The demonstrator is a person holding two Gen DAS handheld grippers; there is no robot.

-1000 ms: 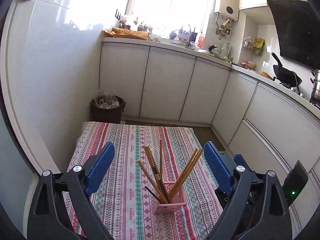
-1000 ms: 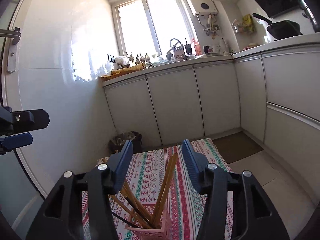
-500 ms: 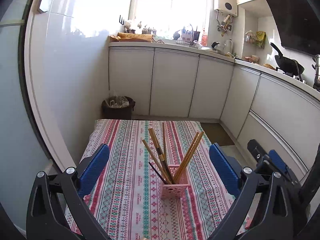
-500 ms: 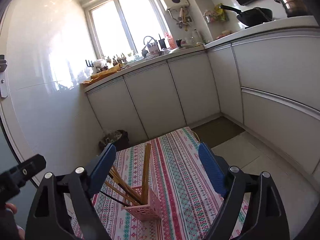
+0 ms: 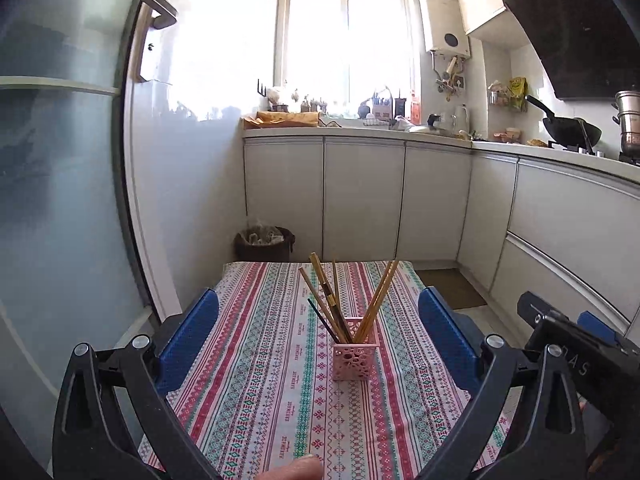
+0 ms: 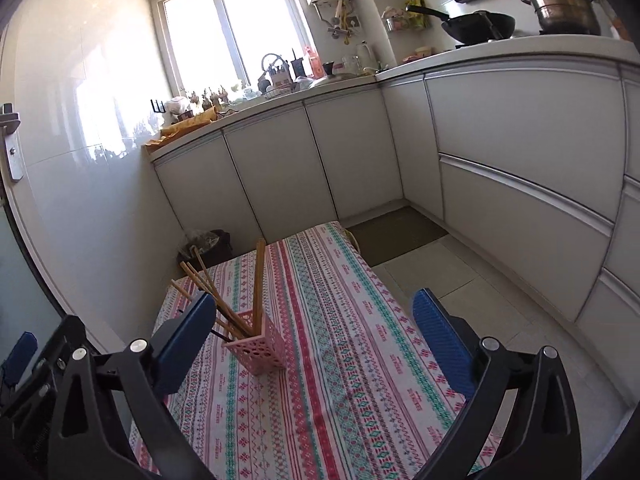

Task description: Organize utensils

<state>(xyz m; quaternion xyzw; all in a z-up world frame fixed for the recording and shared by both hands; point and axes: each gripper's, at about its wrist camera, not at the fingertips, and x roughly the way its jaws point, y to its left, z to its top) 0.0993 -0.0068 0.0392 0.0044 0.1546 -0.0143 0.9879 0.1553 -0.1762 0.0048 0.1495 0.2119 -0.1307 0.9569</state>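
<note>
Left claw (image 5: 318, 320) and right claw (image 6: 312, 330) both gape wide and hold nothing, side by side, angled slightly downward.

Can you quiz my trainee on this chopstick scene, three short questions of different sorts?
1. True or false: the pink holder stands upright on the striped tablecloth.
2. Multiple choice: the chopsticks are A) lying flat on the cloth, B) standing in the holder, C) held by the left hand-held gripper.
3. Fill in: the right hand-held gripper is ____ and holds nothing.

Key: 1 true; 2 B; 3 open.
</note>
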